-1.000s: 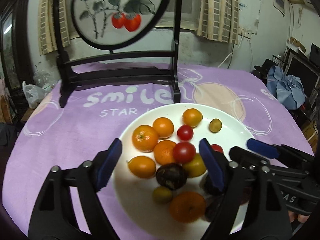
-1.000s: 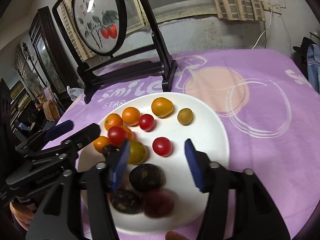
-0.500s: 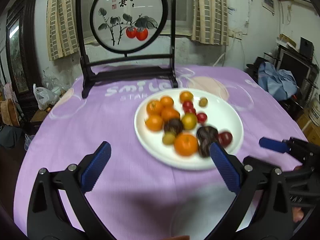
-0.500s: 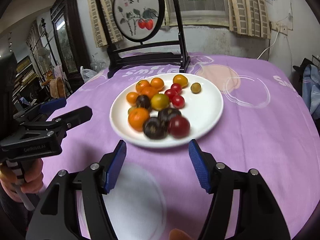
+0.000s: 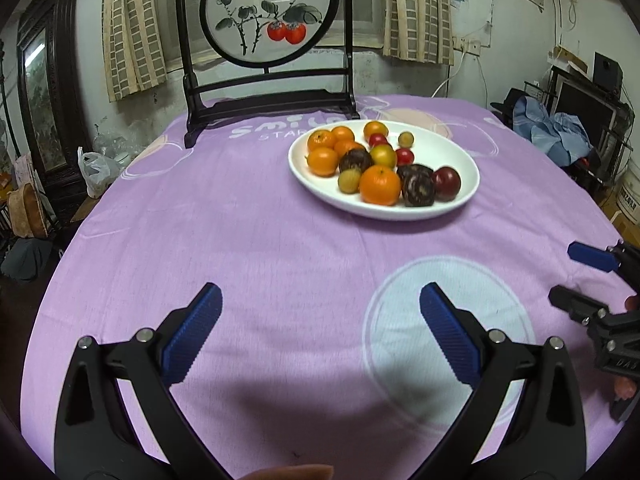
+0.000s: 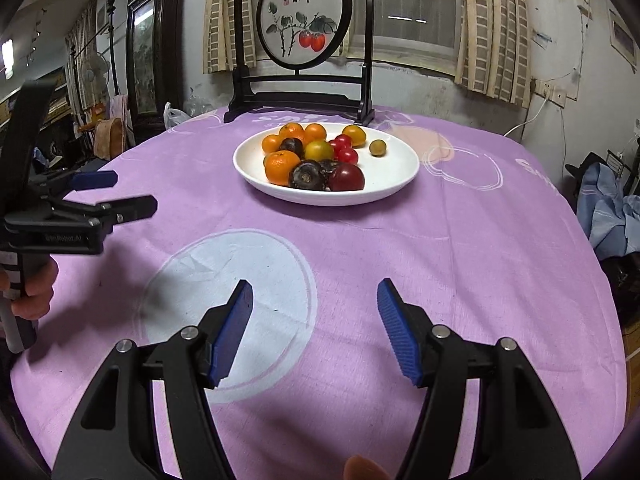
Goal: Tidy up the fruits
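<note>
A white plate (image 5: pixel 466 178) (image 6: pixel 400 164) sits on the purple tablecloth and holds several fruits: orange tangerines (image 5: pixel 379 184) (image 6: pixel 282 166), dark wrinkled passion fruits (image 5: pixel 418 190) (image 6: pixel 307 175), red cherry tomatoes (image 5: pixel 404 156) (image 6: pixel 347 155) and small yellow-green fruits (image 5: pixel 405 138) (image 6: pixel 377 147). My left gripper (image 5: pixel 320 308) hovers wide open over bare cloth well short of the plate, nothing between its fingers. My right gripper (image 6: pixel 314 300) is also open and empty, back from the plate over a pale printed circle. Each gripper shows at the edge of the other's view, the right gripper (image 5: pixel 580 276) and the left gripper (image 6: pixel 120 196).
A black wooden stand with a round painted screen (image 5: pixel 266 12) (image 6: pixel 305 24) stands behind the plate at the table's far edge. A hand (image 6: pixel 34 292) holds the left gripper's grip. Furniture, bags and a blue cloth (image 5: pixel 552 126) surround the table.
Both grippers have pulled back from over the plate toward the table's near side. The left jaws widened. All fruit stayed on the plate.
</note>
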